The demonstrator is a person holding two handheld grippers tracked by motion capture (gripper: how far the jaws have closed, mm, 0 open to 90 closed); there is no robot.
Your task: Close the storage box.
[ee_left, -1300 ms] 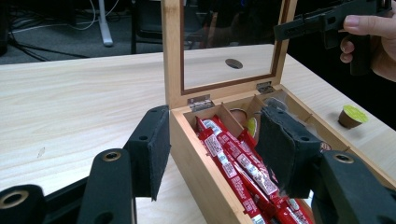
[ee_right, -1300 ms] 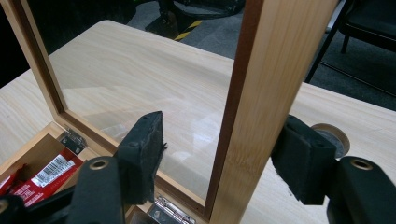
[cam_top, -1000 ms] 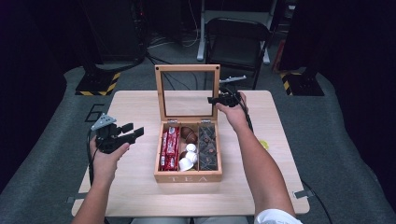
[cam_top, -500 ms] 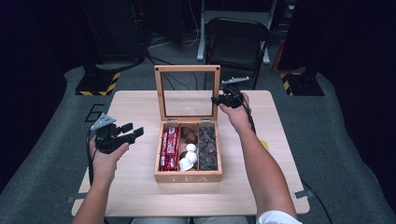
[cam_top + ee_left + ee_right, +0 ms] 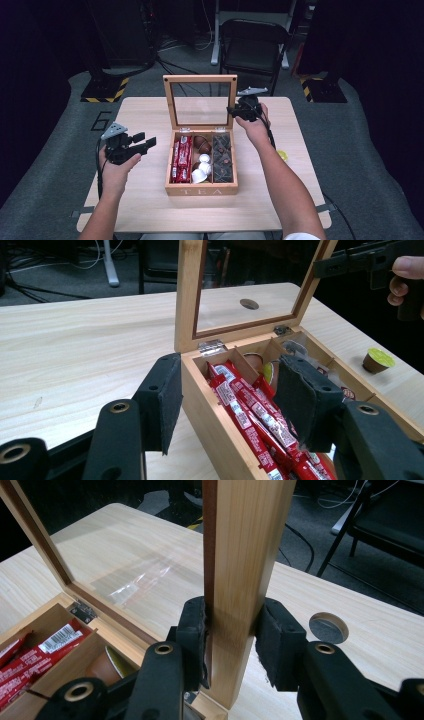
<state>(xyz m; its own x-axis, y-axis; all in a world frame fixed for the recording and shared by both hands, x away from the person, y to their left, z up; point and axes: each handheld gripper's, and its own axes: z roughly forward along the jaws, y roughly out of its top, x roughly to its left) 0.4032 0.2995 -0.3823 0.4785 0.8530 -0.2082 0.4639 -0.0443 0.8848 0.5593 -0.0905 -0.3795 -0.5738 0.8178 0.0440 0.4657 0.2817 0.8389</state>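
Right tongs [image 5: 230, 630] pinch lid [image 5: 240, 580]; left tongs [image 5: 225, 400] wide; wooden table [image 5: 150, 210], dark room.

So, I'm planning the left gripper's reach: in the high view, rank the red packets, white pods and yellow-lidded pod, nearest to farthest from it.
1. Red foil packets, box's left compartment.
2. White round pods, middle compartment.
3. Yellow-lidded brown pod, on the table right of the box.
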